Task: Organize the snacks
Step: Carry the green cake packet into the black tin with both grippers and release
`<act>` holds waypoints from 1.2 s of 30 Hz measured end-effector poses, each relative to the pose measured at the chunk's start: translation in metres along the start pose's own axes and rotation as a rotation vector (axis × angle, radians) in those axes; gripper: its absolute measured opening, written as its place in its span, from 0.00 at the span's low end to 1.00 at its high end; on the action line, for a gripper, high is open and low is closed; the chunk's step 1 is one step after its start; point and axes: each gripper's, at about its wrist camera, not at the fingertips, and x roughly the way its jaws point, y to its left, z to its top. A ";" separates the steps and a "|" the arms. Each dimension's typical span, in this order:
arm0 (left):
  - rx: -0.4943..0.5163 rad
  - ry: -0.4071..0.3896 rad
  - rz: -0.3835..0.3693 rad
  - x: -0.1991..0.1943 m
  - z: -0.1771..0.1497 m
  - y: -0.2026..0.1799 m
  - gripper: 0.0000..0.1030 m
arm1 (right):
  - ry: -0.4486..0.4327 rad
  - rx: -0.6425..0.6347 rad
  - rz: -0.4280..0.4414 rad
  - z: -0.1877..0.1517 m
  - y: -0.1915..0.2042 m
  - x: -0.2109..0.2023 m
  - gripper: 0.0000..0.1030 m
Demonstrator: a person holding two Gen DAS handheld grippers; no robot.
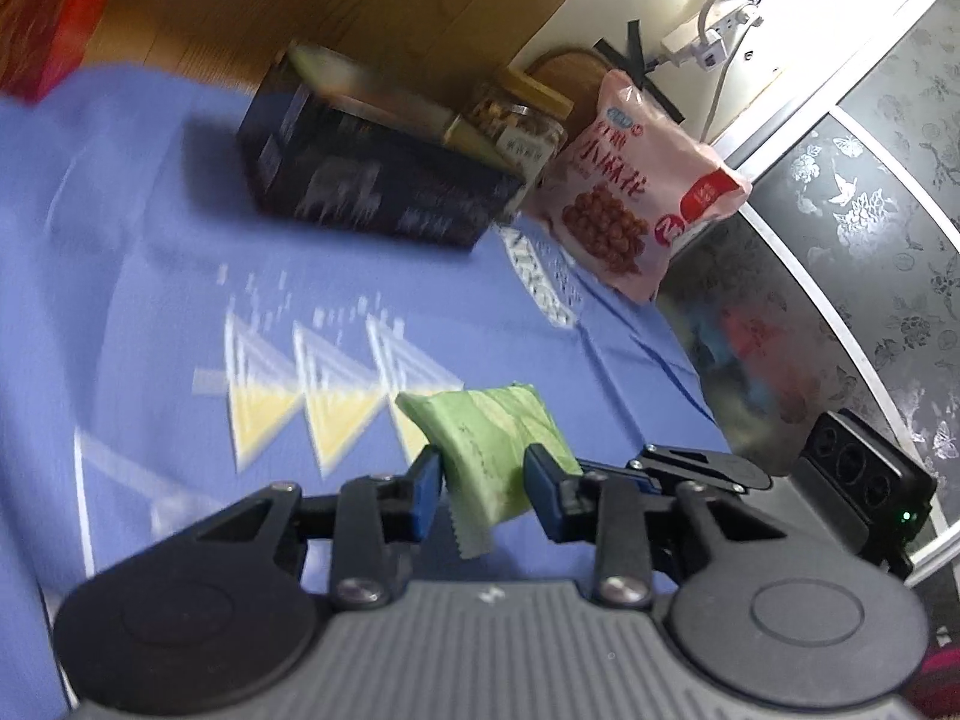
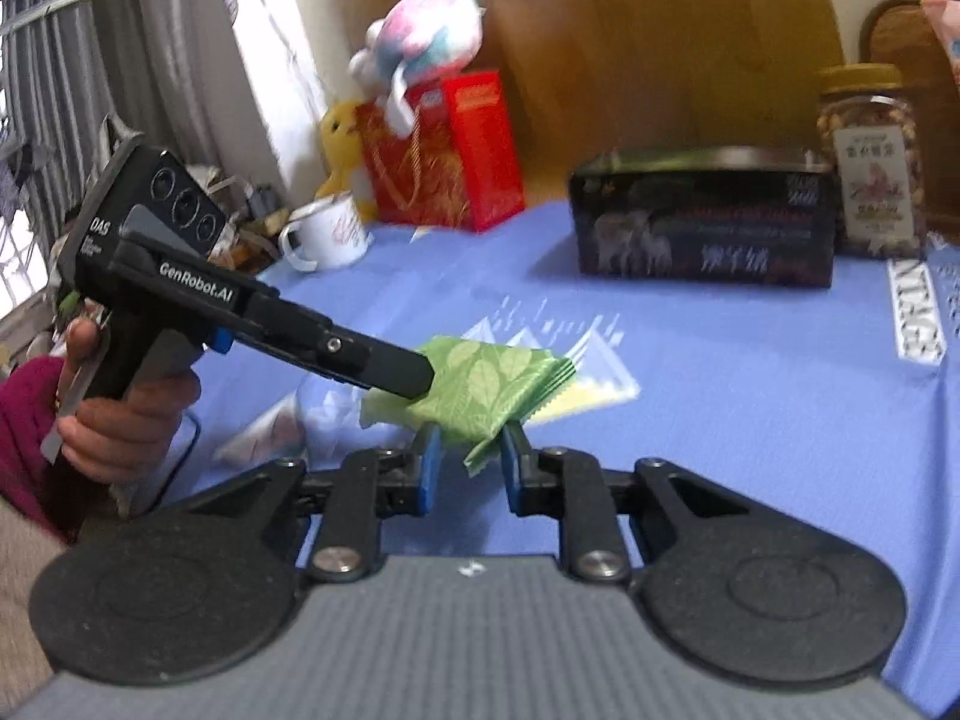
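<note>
A small green snack packet [image 1: 489,450] is held above the blue tablecloth [image 1: 150,240]. My left gripper [image 1: 480,483] is shut on it, pads on both sides. In the right wrist view the same packet [image 2: 480,384] lies between the fingers of my right gripper [image 2: 471,459], whose jaws close on its lower corner. The left gripper [image 2: 396,369] comes in from the left and holds the packet's far side. A dark snack box [image 1: 372,180], a nut jar [image 1: 516,126] and a pink snack bag [image 1: 636,186] stand at the back of the table.
A red gift bag [image 2: 444,150] with a plush toy [image 2: 420,36] on it and a white mug [image 2: 327,234] stand at the table's far left. The dark box [image 2: 702,222] and the jar [image 2: 870,162] are at the far right. A patterned dark panel [image 1: 840,210] borders the table's right side.
</note>
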 end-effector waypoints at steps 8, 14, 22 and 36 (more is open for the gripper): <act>0.065 -0.079 0.041 0.023 0.095 -0.021 0.32 | -0.110 0.016 -0.089 0.071 -0.038 0.019 0.24; 0.042 -0.129 0.094 0.070 0.164 -0.006 0.33 | -0.139 0.045 -0.162 0.120 -0.086 0.051 0.24; 0.057 -0.128 0.207 0.126 0.190 0.015 0.37 | -0.112 0.035 -0.298 0.136 -0.128 0.097 0.33; 0.163 -0.219 0.385 0.094 0.157 -0.024 0.43 | -0.273 0.232 -0.238 0.103 -0.124 0.038 0.34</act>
